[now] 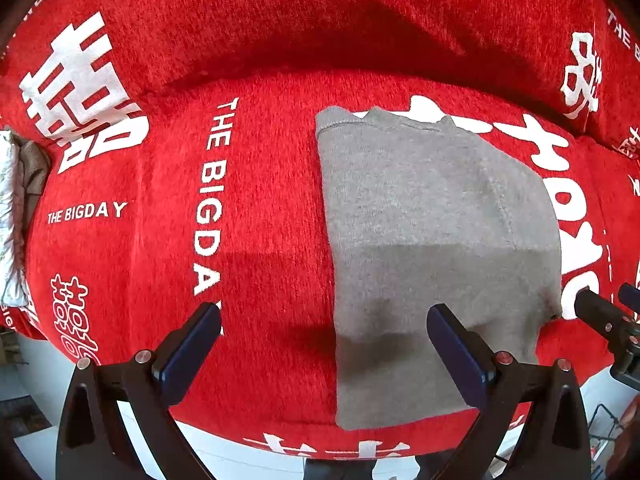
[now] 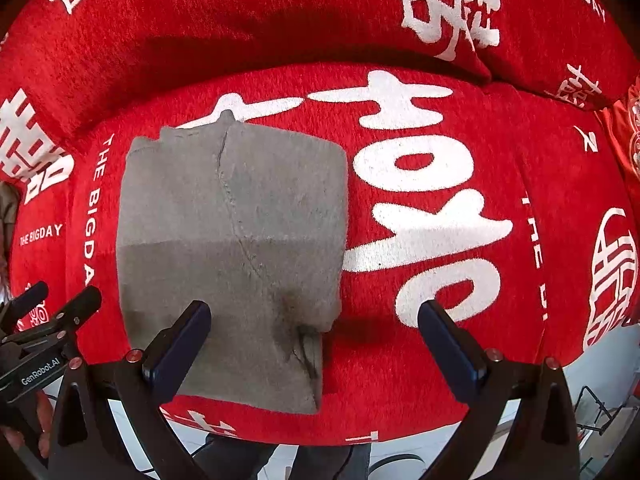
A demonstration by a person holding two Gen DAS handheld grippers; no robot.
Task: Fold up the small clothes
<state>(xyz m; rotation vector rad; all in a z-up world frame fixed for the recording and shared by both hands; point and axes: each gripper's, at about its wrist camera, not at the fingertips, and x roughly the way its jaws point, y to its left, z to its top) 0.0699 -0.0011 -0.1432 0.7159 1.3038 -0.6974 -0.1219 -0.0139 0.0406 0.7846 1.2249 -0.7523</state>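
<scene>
While both tools hang with jaws spread wide and empty, the grey garment [image 1: 436, 248] lies folded into a rough rectangle on the red sofa cover [image 1: 260, 208], centre-right in the left wrist view. The left gripper [image 1: 324, 348] straddles its near left edge; the right gripper [image 2: 314, 340] straddles the near right corner, where the cloth puckers. A pinch there may well catch only the top layer and undo the fold — the layers underneath are hidden.
</scene>
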